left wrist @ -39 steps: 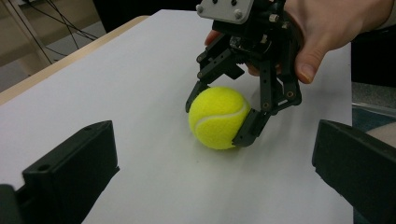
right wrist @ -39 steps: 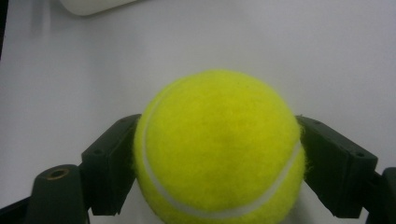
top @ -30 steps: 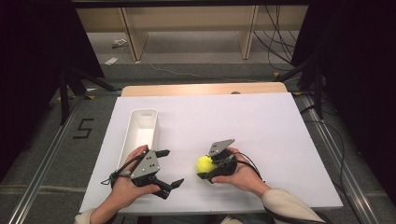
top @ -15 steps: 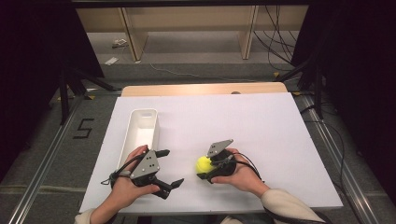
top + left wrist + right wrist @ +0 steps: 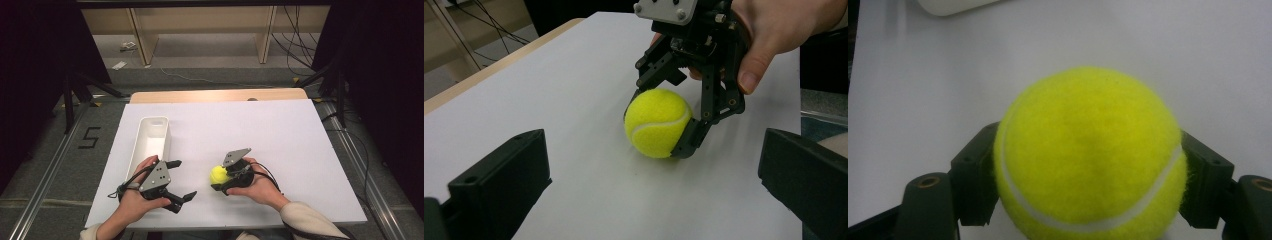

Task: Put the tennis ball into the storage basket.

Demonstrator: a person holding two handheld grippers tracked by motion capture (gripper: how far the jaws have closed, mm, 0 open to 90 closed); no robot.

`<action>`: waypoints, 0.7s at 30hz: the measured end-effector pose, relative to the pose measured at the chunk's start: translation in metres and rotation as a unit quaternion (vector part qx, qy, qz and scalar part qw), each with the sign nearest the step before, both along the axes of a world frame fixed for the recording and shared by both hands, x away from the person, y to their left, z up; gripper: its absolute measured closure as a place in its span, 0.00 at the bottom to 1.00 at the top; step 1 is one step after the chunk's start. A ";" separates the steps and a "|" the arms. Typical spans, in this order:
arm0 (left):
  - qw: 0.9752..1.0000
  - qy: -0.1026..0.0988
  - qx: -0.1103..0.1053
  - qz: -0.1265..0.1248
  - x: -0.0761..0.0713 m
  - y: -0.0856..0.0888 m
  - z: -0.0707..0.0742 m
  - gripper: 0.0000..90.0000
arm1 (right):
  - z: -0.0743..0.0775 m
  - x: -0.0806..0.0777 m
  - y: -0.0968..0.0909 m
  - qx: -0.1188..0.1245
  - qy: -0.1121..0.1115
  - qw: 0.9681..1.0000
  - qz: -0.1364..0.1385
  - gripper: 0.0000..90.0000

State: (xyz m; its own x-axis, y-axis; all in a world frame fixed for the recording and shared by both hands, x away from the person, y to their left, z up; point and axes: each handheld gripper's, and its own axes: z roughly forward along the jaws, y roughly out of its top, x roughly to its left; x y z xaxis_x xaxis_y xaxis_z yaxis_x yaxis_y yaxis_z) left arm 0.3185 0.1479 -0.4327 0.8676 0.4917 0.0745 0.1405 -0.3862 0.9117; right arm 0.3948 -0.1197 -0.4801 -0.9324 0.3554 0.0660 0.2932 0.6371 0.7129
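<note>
The right gripper [image 5: 218, 181] is grasping the tennis ball [image 5: 219, 174] (resting on the tabletop [image 5: 280, 140]); beside the ball, the left gripper [image 5: 181, 180] is lying with fingers released, near the white bin [image 5: 152, 131].

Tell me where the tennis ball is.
In the high view, the tennis ball sits near the table's front edge, clamped in the right gripper, right of the left gripper.

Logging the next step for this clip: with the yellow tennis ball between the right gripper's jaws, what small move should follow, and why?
Probably lift the yellow felt tennis ball slightly off the white table sheet. The right gripper has its jaws against both sides of the ball, which seems to rest on the sheet. The open left gripper holds nothing, and the white rectangular plastic bin lies beyond it.
</note>
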 end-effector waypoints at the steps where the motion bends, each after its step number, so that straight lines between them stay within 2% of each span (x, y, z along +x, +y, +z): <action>1: 1.000 0.000 0.000 -0.001 0.000 0.000 0.000 0.00 | 0.000 0.000 0.000 0.000 0.000 1.000 0.000 0.29; 21: 1.000 0.001 0.001 -0.001 0.000 0.000 0.000 0.00 | 0.010 0.000 -0.003 0.015 -0.007 1.000 0.000 0.30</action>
